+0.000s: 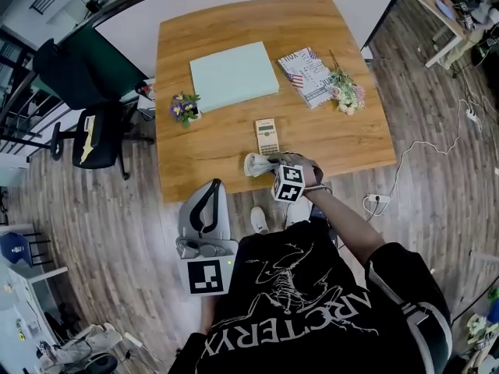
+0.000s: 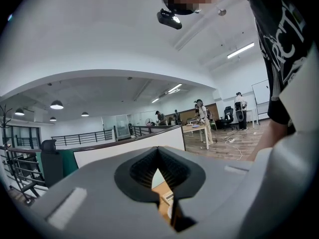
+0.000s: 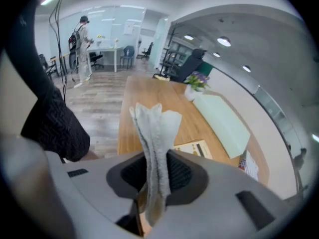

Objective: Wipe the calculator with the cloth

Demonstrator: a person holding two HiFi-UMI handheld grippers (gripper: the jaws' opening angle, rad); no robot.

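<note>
A beige calculator point(image 1: 267, 136) lies flat near the table's front edge, and part of it shows past the jaws point(image 3: 193, 149) in the right gripper view. My right gripper point(image 1: 267, 167) is shut on a pale grey cloth point(image 1: 254, 164), which hangs just in front of the calculator, over the table edge. A bunched fold of the cloth point(image 3: 155, 133) stands up between the jaws of this gripper point(image 3: 153, 183). My left gripper point(image 1: 210, 189) is held low, off the table to the left, and is shut with nothing in it point(image 2: 159, 179).
On the wooden table point(image 1: 203, 154) lie a pale green board point(image 1: 234, 75), a small flower pot point(image 1: 185, 107), a flag-patterned booklet point(image 1: 306, 75) and a bouquet point(image 1: 346, 93). A black office chair point(image 1: 95, 135) stands left of the table. A cable and power strip point(image 1: 378, 199) lie on the floor at the right.
</note>
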